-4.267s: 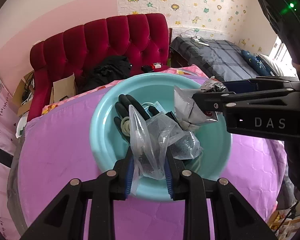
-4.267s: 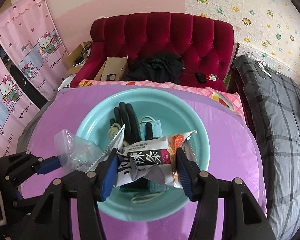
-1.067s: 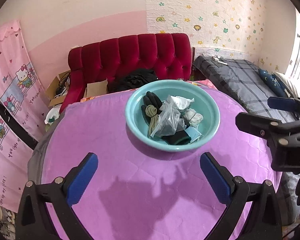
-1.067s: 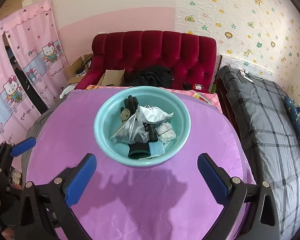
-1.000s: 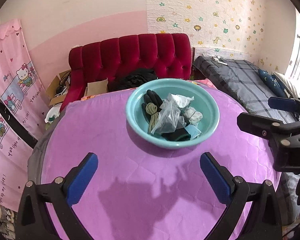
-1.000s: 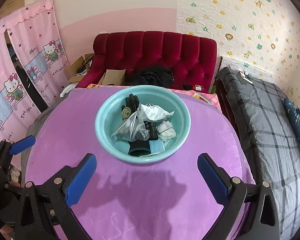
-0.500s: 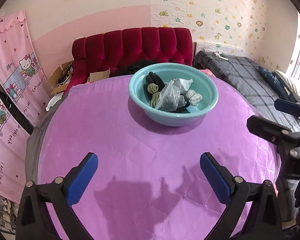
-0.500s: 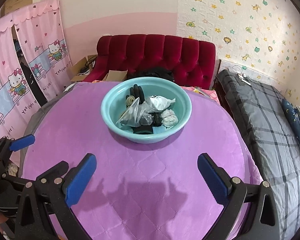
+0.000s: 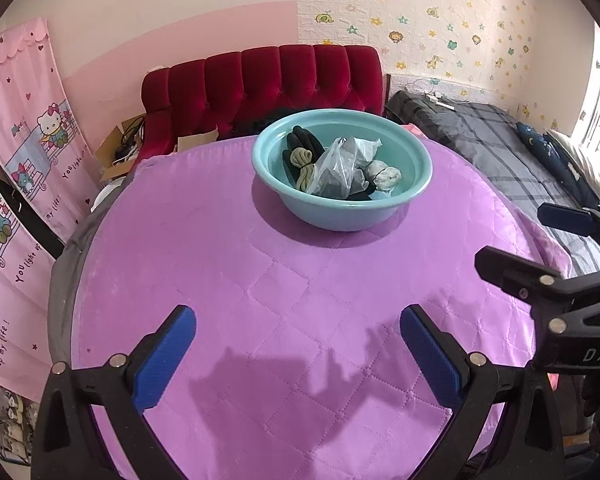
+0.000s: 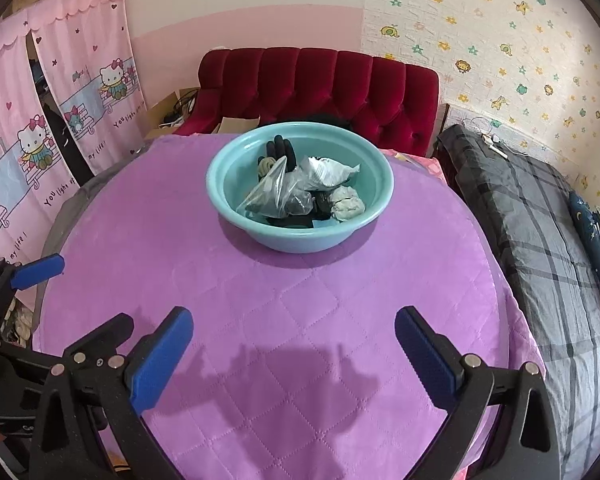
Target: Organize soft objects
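Note:
A teal basin stands on the far side of the purple quilted table. In it lie a black glove, a clear plastic bag, a silver snack packet, a white-grey bundle and a tan coil. My left gripper is open and empty, well short of the basin. My right gripper is open and empty too, also back from the basin.
A red tufted sofa with cardboard boxes stands behind the table. A bed with a grey plaid cover is on the right. Pink cartoon curtains hang on the left.
Both grippers let go of the plastic bag and the snack packet into the basin, opened wide, and have drawn back and lower toward the table's near edge.

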